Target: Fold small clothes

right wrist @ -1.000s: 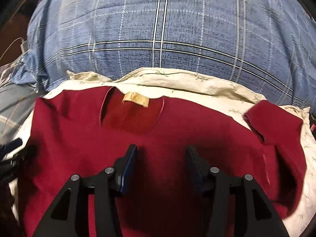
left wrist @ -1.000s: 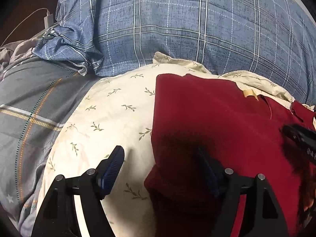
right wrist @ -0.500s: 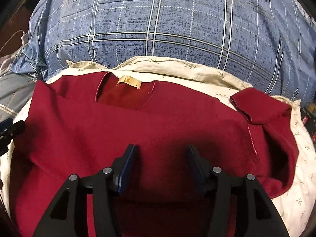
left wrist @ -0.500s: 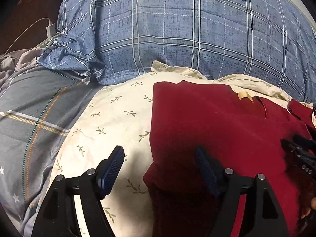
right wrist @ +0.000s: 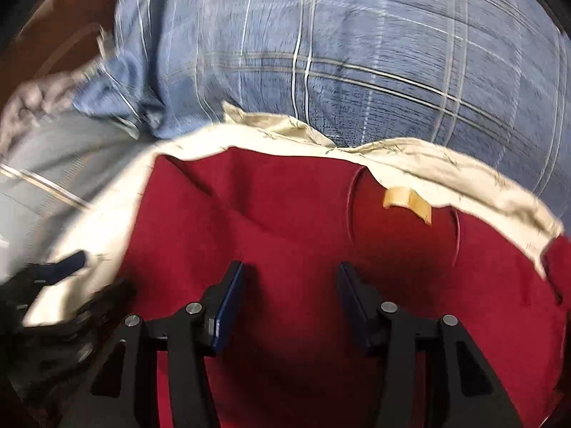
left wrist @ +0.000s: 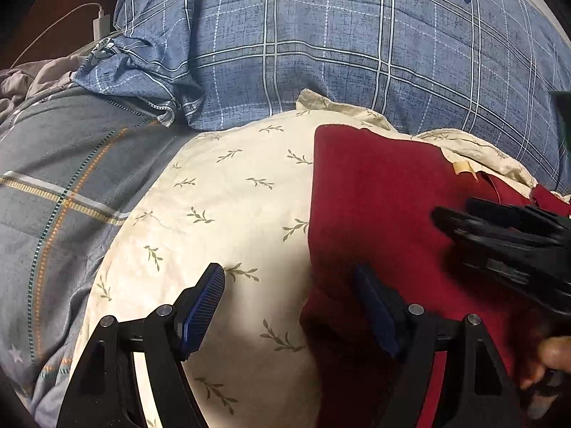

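Red top (right wrist: 292, 221) lies spread on the cream leaf-print sheet (left wrist: 221, 192), neckline and tan label (right wrist: 407, 201) toward the plaid pillow (left wrist: 339, 46); since a moment ago the right gripper (right wrist: 291, 303) has swung left across it, its view now blurred, jaws apart and empty above the chest. The left gripper (left wrist: 289, 306), also apart and holding nothing, has stayed straddling the garment's left edge (left wrist: 312, 214), so no fold looks started. A charger cable (left wrist: 71, 14) lies well clear; only the two grippers' closeness could hinder.
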`<state>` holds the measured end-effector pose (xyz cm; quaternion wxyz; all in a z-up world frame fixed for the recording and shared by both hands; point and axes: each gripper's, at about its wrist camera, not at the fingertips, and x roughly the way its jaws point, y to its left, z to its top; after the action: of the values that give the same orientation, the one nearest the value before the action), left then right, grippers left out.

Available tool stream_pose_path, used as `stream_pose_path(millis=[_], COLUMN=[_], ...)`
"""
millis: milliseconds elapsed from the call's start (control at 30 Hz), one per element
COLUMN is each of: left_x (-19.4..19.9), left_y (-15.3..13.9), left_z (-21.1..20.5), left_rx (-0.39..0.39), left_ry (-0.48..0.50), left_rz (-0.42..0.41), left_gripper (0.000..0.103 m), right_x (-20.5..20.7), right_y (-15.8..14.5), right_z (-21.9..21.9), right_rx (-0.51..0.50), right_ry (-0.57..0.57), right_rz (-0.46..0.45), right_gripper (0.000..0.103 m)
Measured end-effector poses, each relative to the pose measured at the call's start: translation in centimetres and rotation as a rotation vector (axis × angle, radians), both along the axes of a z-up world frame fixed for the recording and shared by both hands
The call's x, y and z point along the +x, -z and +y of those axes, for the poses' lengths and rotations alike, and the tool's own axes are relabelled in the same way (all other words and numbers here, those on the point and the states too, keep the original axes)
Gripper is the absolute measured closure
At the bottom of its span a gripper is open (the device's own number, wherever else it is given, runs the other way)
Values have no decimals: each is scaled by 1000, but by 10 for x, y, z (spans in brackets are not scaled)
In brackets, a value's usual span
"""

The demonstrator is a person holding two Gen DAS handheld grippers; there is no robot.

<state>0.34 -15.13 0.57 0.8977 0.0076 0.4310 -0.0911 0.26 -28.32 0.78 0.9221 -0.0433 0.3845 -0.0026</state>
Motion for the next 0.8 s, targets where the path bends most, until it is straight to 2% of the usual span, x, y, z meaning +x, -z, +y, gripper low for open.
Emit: stream_pose_path(millis=[67, 133, 200, 233, 300, 367, 400, 467, 533, 667, 800], left_x=[2, 0, -4, -5, -8, -11, -13, -13, -15, -17, -16], left_y=[-1, -3, -7, -8, -11, -12, -11, -6, -2, -6, -5], left_z=[1, 2, 5, 5, 3, -2, -6, -12, -13, -10, -6], left_rx=[-4, -14, -38, -53, -76, -87, -81, -70, -75, -45, -66], left_ry=[1, 3, 12, 20, 40, 68, 85, 112, 126, 115, 101], left_rz=[1, -5, -15, -18, -19, -30, -32, -7, 15, -22, -3], left_gripper=[28, 29, 29, 29, 29, 29, 29, 29, 29, 29, 29], right_x=[12, 14, 0, -10, -32, -43, -42, -49, -61, -88, -98], right_y=[2, 0, -7, -10, -12, -3, 5, 5, -8, -32, -32], right_z=[1, -3, -9, -11, -14, -22, -30, -46, -70, -143, -240], right_rx=[-17, 9, 46, 42, -7, -38, -20, 62, 114, 205, 321], right_ry=[34, 47, 45, 39, 30, 44, 43, 29, 69, 210, 470], right_rz=[-8, 4, -5, -13, -31, -13, 19, 11, 0, -78, -49], right_gripper=[51, 50, 50, 47, 47, 35, 34, 35, 35, 34, 34])
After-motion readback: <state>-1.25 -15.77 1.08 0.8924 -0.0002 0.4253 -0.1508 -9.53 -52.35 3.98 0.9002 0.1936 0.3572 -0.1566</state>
